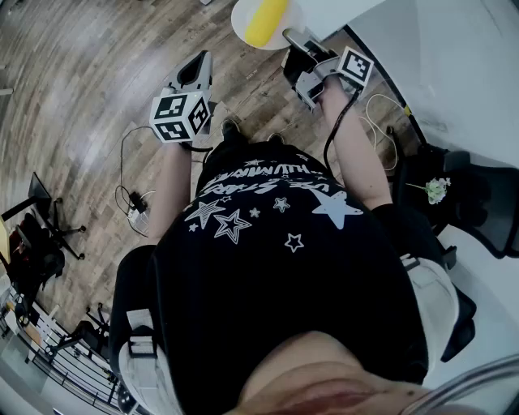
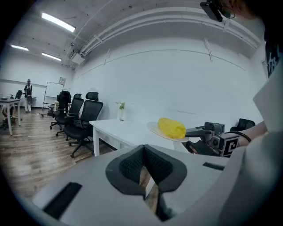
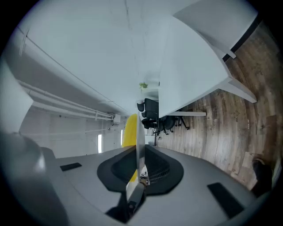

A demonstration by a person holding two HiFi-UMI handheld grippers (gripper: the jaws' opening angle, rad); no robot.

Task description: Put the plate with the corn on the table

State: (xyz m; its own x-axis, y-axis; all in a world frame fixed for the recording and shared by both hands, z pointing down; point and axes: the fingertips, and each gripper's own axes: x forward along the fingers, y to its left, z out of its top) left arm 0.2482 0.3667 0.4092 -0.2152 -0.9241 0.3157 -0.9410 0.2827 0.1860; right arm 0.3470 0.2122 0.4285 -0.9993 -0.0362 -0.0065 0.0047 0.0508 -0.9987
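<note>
Your right tool (image 1: 293, 42) pinches only the plate (image 1: 242, 23) rim; tip it and the corn (image 1: 266, 18) rolls off

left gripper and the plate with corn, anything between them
Nothing: the head view shows only wood floor below the gap between left gripper and plate.

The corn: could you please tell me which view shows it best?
The left gripper view: the corn lies whole and side-on on the plate. The head view crops it at the top edge; the right gripper view shows only a yellow sliver behind the plate's rim.
</note>
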